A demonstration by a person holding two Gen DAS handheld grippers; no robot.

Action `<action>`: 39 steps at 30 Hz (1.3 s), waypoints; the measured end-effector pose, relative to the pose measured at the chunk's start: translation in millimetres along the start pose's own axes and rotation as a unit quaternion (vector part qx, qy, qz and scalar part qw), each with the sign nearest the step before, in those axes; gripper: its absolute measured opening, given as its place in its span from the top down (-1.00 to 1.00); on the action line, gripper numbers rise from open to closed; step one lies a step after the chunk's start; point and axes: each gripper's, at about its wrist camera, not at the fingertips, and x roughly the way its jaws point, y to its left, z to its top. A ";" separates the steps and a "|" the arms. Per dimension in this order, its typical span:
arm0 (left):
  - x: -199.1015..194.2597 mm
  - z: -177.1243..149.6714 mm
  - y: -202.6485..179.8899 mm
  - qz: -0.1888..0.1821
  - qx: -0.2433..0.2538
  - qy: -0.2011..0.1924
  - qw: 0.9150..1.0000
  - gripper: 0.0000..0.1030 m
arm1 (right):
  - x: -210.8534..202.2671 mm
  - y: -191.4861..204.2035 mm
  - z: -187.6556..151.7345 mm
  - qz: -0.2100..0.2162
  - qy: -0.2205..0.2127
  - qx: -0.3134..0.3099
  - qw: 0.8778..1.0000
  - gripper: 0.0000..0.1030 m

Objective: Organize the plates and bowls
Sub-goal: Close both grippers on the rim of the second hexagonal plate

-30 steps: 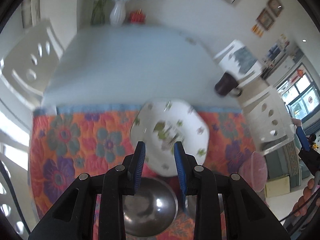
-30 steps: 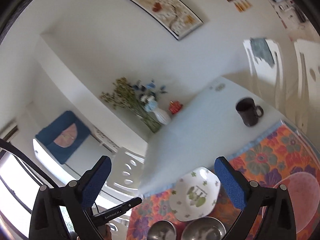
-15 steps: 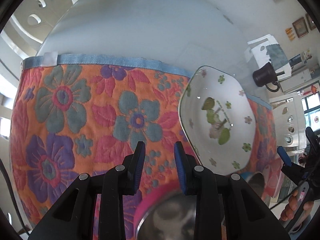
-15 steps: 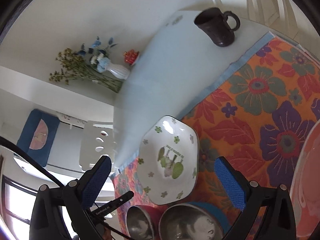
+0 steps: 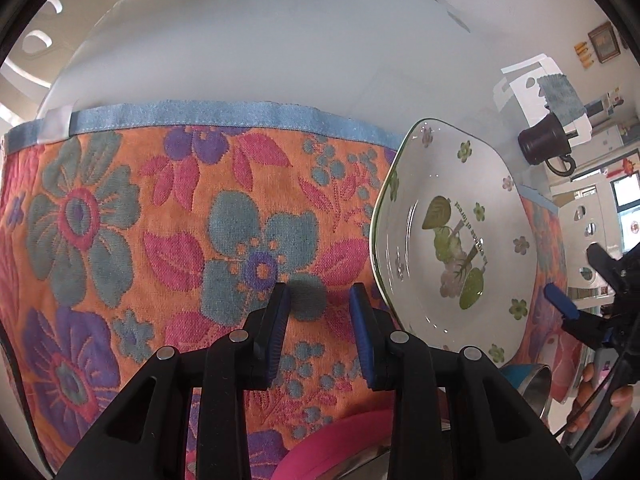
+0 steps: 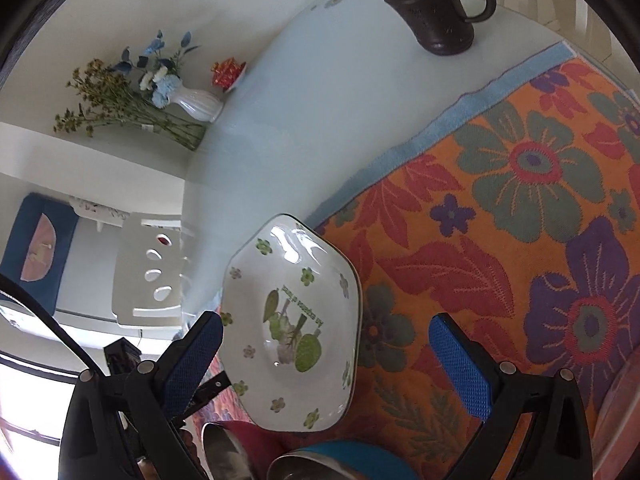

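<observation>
We see the white plate (image 6: pixel 296 320) on the floral mat, at its blue-edged far side, between our right claw (image 6: pixel 326 364)'s wide jaws and closer to it. Left claw (image 5: pixel 318 334): narrow, empty, plate to its right. Count: one white plate, two steel bowls, red-rimmed (image 6: pixel 228 452) and blue-rimmed (image 6: pixel 320 464).

A home dining room: floral tablecloth (image 6: pixel 520 200), vase of flowers (image 6: pixel 196 104), white chairs (image 6: pixel 148 272), framed pictures (image 5: pixel 604 42).
</observation>
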 end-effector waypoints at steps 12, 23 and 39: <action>-1.2 1.5 29.8 -0.104 -0.054 -0.005 0.993 0.68 | 23.2 -18.4 -3.7 0.003 0.030 0.027 0.999 -0.59; -11.4 -1.6 18.3 -0.112 -0.037 -0.022 0.993 0.84 | 35.8 -18.0 -11.9 -0.022 0.040 0.012 0.999 0.06; 24.2 13.6 -15.2 -0.151 -0.005 0.032 0.988 0.47 | 37.8 -15.0 -12.6 -0.032 0.040 -0.007 0.999 0.06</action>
